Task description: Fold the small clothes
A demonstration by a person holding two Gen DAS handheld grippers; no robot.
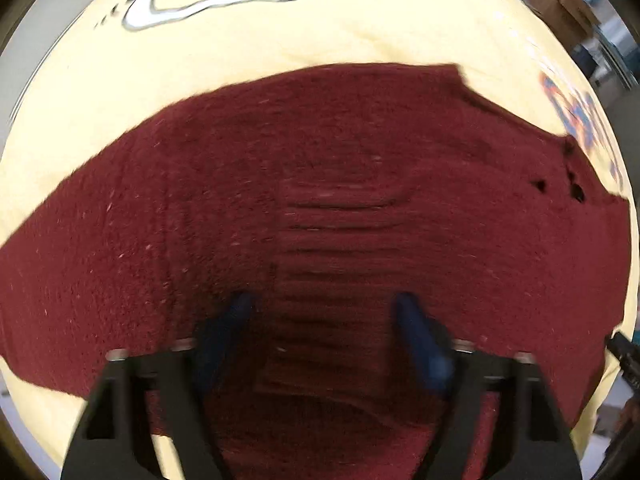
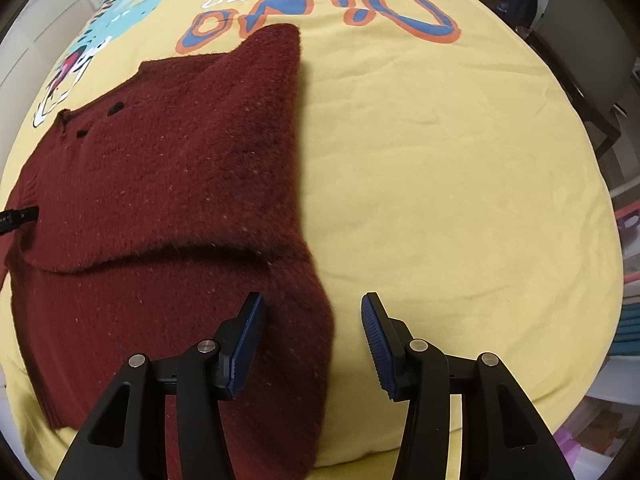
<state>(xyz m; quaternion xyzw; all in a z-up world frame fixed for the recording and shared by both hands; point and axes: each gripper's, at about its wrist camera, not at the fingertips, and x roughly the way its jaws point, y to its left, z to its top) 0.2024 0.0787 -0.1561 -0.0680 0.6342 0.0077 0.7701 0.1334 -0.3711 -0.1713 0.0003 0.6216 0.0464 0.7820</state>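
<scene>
Left wrist view: the left gripper (image 1: 324, 304) hangs with jaws spread over a dark red sweater (image 1: 320, 200), which fills the space between and ahead of them on a yellow printed blanket (image 1: 360, 28). Right wrist view: the right gripper (image 2: 312, 308) is also spread, holding nothing; the sweater's (image 2: 160, 184) folded edge lies between its jaws, the rest stretching left and ahead of the left jaw, with bare blanket (image 2: 460, 184) beyond the right jaw.

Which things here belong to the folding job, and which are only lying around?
For the job:
- maroon knit sweater, partly folded
- left tool, open above the sweater
- right tool, open at the sweater's edge

Only around:
- yellow dinosaur-print blanket underneath
- cardboard box
- chair
</scene>
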